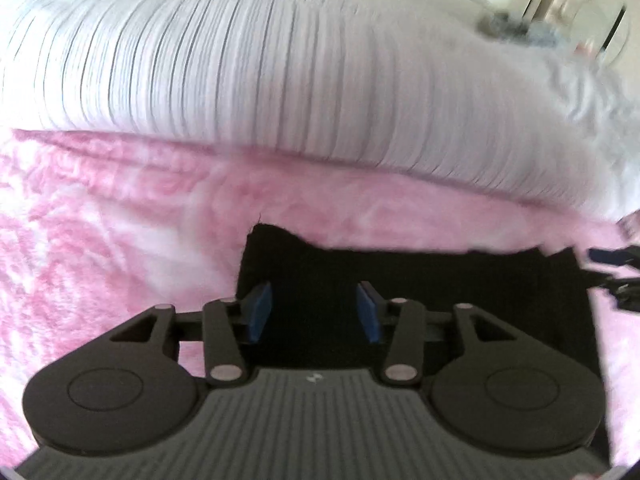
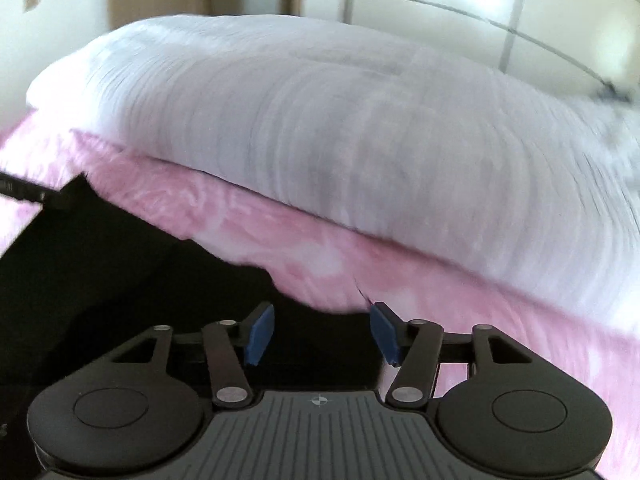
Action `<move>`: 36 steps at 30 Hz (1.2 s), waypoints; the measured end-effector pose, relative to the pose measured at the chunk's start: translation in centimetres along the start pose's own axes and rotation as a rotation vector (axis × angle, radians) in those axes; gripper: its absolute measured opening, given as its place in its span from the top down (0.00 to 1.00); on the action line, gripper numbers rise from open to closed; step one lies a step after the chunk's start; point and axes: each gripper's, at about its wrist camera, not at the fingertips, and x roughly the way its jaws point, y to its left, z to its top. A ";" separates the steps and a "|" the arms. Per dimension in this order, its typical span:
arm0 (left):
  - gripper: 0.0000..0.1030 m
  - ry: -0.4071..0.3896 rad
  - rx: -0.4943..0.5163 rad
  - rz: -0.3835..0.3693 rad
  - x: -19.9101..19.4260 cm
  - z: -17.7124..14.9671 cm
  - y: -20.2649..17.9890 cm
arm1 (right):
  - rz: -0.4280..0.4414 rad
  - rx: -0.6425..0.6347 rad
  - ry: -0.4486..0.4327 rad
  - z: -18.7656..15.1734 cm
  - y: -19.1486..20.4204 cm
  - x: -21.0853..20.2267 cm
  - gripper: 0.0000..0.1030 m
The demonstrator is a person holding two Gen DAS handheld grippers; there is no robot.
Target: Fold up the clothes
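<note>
Both grippers, left [image 1: 316, 312] and right [image 2: 322, 334], stand spread, gripping nothing, over the black garment [image 1: 420, 280] lying on the pink fleece blanket [image 1: 100, 220]. Risk: pads pinching blanket pile together with cloth.

The right gripper [image 2: 322, 332] hovers with jaws apart over the edge of a black garment [image 2: 120, 280] lying on the bed's pink fuzzy blanket [image 2: 320, 248]. Beyond it rests a white striped pillow [image 2: 340, 140].
</note>
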 end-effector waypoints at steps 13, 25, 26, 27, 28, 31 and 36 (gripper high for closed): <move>0.61 -0.047 0.052 0.058 0.0 0.1 -0.4 | 0.047 0.268 0.044 -1.2 -4.0 0.9 0.44; 1.00 -0.201 -0.156 0.124 -1.5 0.3 5.0 | 0.001 0.358 -0.008 -2.5 -6.5 0.4 0.93; 0.99 -0.139 -0.194 0.070 -0.7 0.4 5.7 | 0.008 0.388 0.009 -2.9 -6.9 0.9 0.92; 0.98 -0.102 -0.192 0.005 -0.4 0.3 5.7 | 0.016 0.401 0.001 -3.0 -7.0 0.9 0.87; 0.94 -0.109 -0.162 -0.011 -0.7 0.1 5.1 | 0.021 0.416 0.000 -2.8 -7.0 0.8 0.79; 0.64 -0.123 -0.133 -0.058 -1.5 -0.6 4.1 | 0.038 0.461 -0.009 -2.4 -7.0 0.4 0.53; 0.69 -0.121 -0.168 -0.102 -1.1 -1.1 4.8 | 0.005 0.387 0.029 -1.9 -6.0 1.2 0.50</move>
